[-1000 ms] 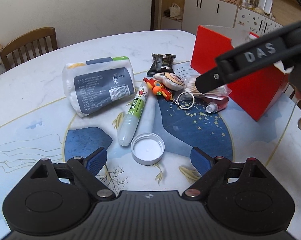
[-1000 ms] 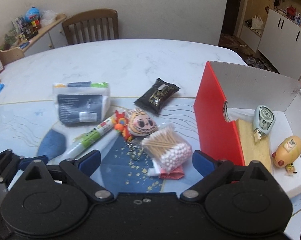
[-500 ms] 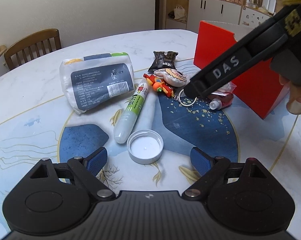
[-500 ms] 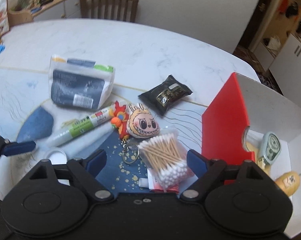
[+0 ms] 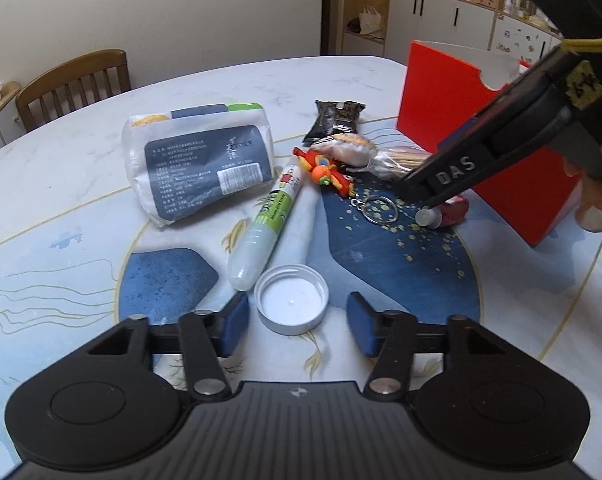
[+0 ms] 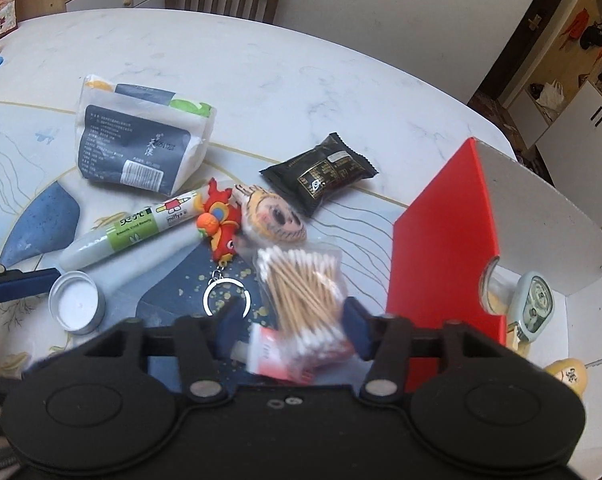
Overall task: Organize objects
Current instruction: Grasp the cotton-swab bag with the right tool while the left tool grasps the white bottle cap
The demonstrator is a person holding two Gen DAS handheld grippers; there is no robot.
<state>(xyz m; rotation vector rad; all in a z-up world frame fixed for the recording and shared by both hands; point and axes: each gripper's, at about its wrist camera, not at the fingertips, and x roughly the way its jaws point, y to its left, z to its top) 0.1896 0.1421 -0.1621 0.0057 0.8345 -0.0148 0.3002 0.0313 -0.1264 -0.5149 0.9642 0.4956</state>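
A bag of cotton swabs (image 6: 305,284) lies on a small red tube (image 6: 269,354) beside the red box (image 6: 445,256). My right gripper (image 6: 291,330) is open, its jaws either side of the bag's near end; it shows from outside in the left wrist view (image 5: 417,196). My left gripper (image 5: 297,322) is open, a white jar lid (image 5: 291,304) between its fingertips. A glue stick (image 5: 267,216), tissue pack (image 5: 199,164), red toy keychain (image 5: 327,172), doll face charm (image 6: 271,216) and black snack packet (image 6: 321,174) lie on the table.
The red box holds a pale green gadget (image 6: 535,304) and a yellow toy (image 6: 569,374). A wooden chair (image 5: 73,84) stands at the table's far side. White cabinets (image 5: 433,20) stand behind the box.
My right gripper has come down and forward onto the cotton swab bag, with its jaws narrower. My left gripper has closed in on the white lid, which now lies between its tips.
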